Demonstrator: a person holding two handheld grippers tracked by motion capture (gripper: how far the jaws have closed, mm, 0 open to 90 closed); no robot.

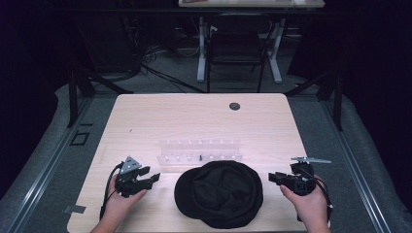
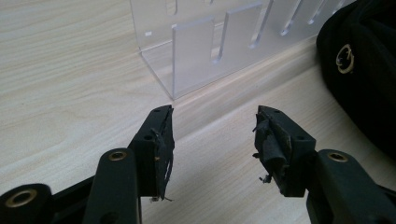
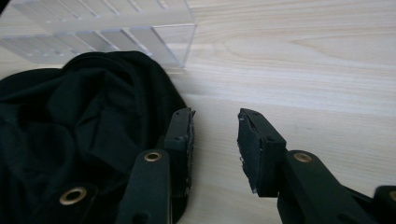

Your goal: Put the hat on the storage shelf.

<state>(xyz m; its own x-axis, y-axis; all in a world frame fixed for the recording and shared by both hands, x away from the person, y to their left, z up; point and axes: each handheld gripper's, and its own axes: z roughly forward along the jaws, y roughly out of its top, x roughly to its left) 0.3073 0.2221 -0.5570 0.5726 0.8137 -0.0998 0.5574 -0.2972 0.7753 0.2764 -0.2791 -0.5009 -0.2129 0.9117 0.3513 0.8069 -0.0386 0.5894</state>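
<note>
The black cap [image 1: 219, 193] lies near-centre on the tabletop [image 1: 145, 121], just in front of the clear acrylic rack [image 1: 199, 151]. Left gripper [image 1: 145, 178] and right gripper [image 1: 278, 177] flank it, jaws spread, empty. A shallow pinch could slip off the limp fabric, or a drag could push the light rack.

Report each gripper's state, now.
Left gripper: open, holding nothing.
Right gripper: open, holding nothing, beside the black hat.

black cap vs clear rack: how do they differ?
The black cap is soft, opaque and rumpled; the clear rack is rigid, see-through and slotted. The cap lies between both open grippers near the table's front edge; the rack sits just behind it, farther from the hands. Both rest on the wooden table, ungripped.
</note>
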